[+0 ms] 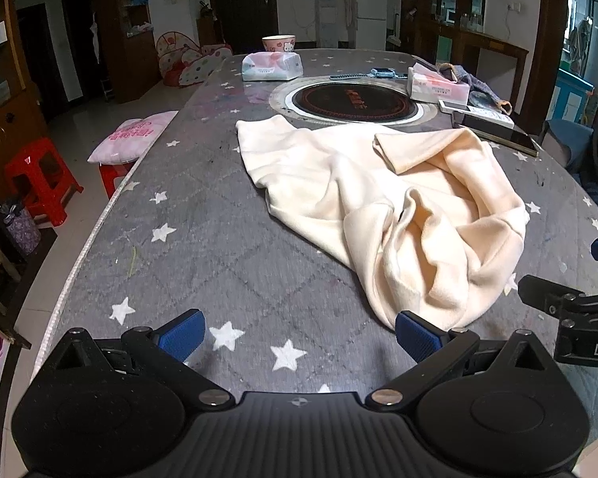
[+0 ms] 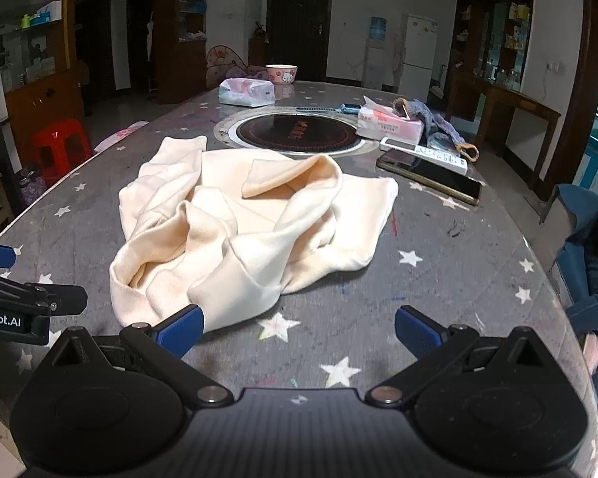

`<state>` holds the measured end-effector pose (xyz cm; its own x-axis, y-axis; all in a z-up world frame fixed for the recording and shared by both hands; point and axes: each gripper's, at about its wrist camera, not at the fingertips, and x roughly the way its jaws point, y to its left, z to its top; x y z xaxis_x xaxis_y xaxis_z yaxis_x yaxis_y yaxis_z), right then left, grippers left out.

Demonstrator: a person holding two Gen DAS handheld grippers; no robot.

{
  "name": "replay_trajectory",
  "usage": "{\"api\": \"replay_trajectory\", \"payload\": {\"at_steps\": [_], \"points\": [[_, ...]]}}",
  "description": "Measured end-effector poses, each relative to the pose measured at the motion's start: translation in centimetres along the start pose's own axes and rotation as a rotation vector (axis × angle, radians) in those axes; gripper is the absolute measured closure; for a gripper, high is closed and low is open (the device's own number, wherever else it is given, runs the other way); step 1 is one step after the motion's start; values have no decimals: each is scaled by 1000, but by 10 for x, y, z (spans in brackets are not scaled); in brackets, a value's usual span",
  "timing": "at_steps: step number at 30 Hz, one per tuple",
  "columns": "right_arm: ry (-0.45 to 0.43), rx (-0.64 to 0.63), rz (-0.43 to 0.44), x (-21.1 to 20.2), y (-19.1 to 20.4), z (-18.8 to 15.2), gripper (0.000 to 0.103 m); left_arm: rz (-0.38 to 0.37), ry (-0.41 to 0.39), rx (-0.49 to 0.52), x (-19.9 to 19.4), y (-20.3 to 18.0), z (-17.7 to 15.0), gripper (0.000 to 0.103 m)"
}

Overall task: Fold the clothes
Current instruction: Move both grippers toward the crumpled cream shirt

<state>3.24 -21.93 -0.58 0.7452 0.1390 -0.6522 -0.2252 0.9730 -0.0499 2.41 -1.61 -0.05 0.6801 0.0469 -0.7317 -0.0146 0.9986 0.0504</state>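
Star-patterned tabletop [image 1: 227, 239] bare around rumpled cream garment [image 1: 382, 195], both grippers' fingers [image 2: 181, 328] wide, empty, near its front edge.

This is a home, a lived-in dining and living room. A long table [image 1: 203, 239] under a grey star-print cover has a round hob [image 1: 353, 101] set into it and carries a cartoon bowl [image 1: 278, 43], tissue packs [image 1: 271, 65], a phone [image 2: 430, 175] and a power strip [image 2: 424, 153]. Around it stand a white fridge [image 1: 370, 8], a water dispenser [image 1: 325, 12], dark wooden shelf cabinets [image 2: 32, 59], red plastic stools [image 1: 40, 179] and what looks like a child's polka-dot play tent [image 1: 191, 59].
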Motion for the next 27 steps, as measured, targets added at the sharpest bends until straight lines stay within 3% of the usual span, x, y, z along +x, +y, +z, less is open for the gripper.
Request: {"api": "replay_trajectory", "payload": {"at_steps": [27], "points": [[-16, 4, 21, 5, -9, 23, 1, 5, -24, 9, 3, 5, 20, 0]]}}
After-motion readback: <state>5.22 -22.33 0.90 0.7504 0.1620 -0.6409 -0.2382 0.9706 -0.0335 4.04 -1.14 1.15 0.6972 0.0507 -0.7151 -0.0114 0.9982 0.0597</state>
